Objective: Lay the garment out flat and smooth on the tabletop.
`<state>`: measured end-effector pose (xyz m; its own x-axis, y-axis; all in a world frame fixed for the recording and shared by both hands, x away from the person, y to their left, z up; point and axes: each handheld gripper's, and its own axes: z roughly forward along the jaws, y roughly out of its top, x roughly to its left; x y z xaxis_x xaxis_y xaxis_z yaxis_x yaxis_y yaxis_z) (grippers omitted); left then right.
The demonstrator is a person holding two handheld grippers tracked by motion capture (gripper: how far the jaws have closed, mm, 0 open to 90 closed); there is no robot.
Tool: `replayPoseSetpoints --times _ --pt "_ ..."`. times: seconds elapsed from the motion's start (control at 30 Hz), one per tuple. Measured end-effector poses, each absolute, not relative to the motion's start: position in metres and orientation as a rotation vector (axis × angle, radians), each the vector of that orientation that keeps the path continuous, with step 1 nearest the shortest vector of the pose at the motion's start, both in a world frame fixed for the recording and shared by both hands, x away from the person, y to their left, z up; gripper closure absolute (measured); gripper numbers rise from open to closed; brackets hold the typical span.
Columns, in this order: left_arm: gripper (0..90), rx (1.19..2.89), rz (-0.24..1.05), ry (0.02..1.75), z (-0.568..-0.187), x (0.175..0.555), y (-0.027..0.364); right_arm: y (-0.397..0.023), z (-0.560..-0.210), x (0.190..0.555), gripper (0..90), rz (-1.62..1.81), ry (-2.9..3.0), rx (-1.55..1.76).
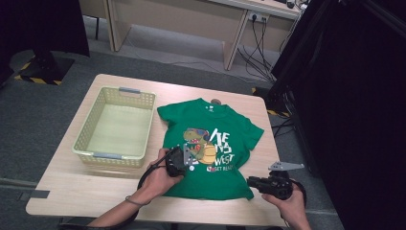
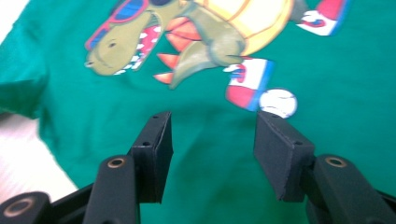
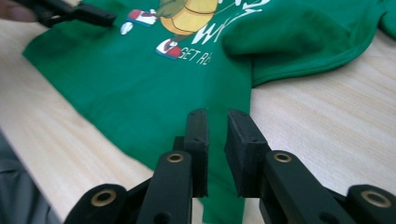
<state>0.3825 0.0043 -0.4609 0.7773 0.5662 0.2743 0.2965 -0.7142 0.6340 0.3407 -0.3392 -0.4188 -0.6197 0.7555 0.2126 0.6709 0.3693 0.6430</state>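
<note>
L gripper [image 2: 211, 126]: jaws apart w/ a clear gap, nothing pinched between the pads. In the left gripper view they hang over the green T-shirt [image 2: 196, 186], plain green cloth showing in the gap and under both pads; can't tell if the tips touch the cloth. Just past the tips sits the dinosaur print [image 2: 187, 42], w/ a small white baseball [image 2: 278, 103] right beside the tip of the jaw on the picture's right. In the high view the L gripper [image 1: 187, 159] is over the shirt's lower left part, next to the print, held by the left hand [image 1: 155, 179].

R gripper [image 3: 217, 121]: jaws nearly together, only a narrow slit between the pads. In the right gripper view the slit lines up w/ the shirt's bottom corner; green cloth lies below the pads, but no cloth is clearly clamped, so not gripping as far as it shows. In the high view the R gripper [image 1: 250, 181] sits just beside the shirt's lower right corner, low over the table [image 1: 72, 187], w/ the right hand [image 1: 289, 203] behind it.

Shirt: spread flat, front up, in the table's middle-right part, collar at the far side, hem toward the person. One sleeve edge looks folded over in the right gripper view.

Further out: a pale yellow basket [image 1: 81, 139] stands on the table left of the shirt, near it but not touching.
</note>
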Motion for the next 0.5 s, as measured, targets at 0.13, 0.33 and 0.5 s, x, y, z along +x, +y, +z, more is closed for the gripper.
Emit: replayPoseSetpoints --times 0.13,0.33,0.5 --pt "46.5 2.409 0.607 0.608 -0.462 0.377 0.003 -0.331 -0.429 0.353 73.9 1.057 2.474 1.375" --pt "46.3 2.423 0.612 0.578 -0.461 0.371 0.002 -0.329 -0.435 0.377 71.5 1.0 2.354 1.505" --pt "44.1 2.426 0.607 0.567 -0.461 0.367 -0.001 -0.313 -0.437 0.397 69.0 0.933 2.362 1.469"
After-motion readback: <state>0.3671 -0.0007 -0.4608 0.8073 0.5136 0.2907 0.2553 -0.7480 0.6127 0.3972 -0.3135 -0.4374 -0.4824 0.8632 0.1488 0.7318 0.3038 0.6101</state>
